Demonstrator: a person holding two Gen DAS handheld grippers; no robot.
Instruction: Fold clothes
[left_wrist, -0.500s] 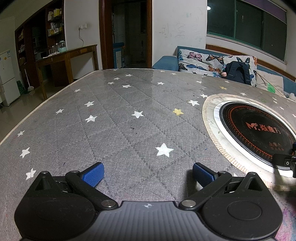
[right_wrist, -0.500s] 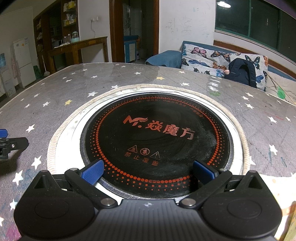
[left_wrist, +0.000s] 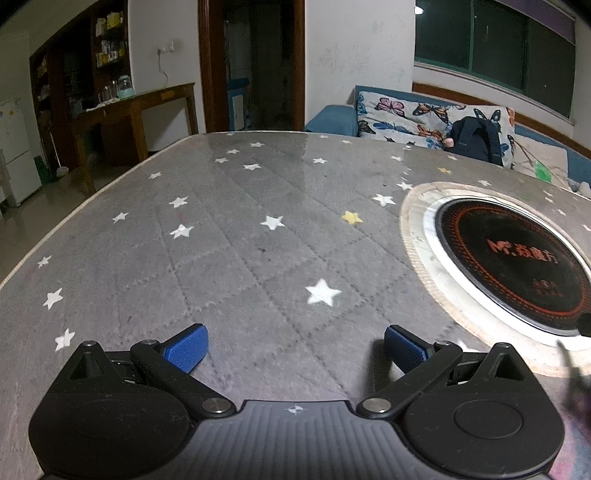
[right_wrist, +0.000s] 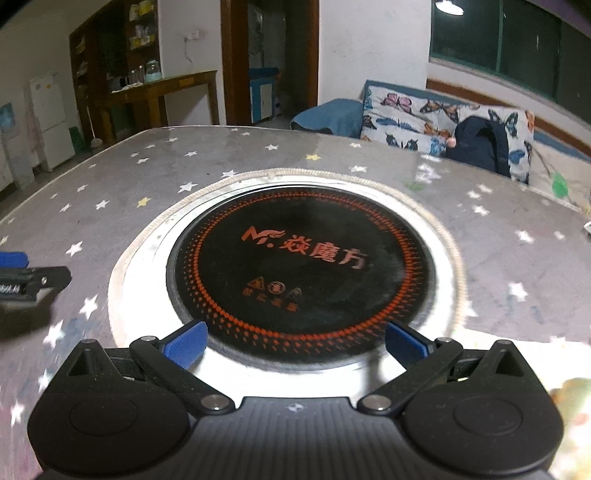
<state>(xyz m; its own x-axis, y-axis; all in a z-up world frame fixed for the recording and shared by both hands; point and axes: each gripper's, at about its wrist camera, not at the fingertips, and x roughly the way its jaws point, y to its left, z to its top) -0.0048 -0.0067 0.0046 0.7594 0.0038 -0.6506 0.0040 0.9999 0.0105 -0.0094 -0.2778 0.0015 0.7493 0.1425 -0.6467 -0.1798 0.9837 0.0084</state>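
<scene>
No garment shows plainly in either view. Only a blurred pale patterned patch (right_wrist: 569, 395) sits at the lower right edge, and I cannot tell what it is. My left gripper (left_wrist: 295, 347) is open, its blue pads (left_wrist: 186, 347) wide apart over the grey star-printed table cover (left_wrist: 229, 266), with nothing between them. My right gripper (right_wrist: 295, 341) is also open and empty, held above the near rim of the round black cooktop (right_wrist: 303, 258) set into the table. The left gripper (right_wrist: 22, 273) pokes in at the left edge of the right wrist view.
The cooktop (left_wrist: 509, 258) has a pale ring and braided trim and lies right of the left gripper. Behind the table stand a sofa with butterfly cushions (left_wrist: 417, 114), a dark backpack (left_wrist: 476, 136), a wooden side table (left_wrist: 140, 107) and a doorway (left_wrist: 255, 62).
Both views shift only a little. The right wrist view has rolled slightly and is blurred by motion. The right gripper's tip has slid almost out at the left wrist view's right edge.
</scene>
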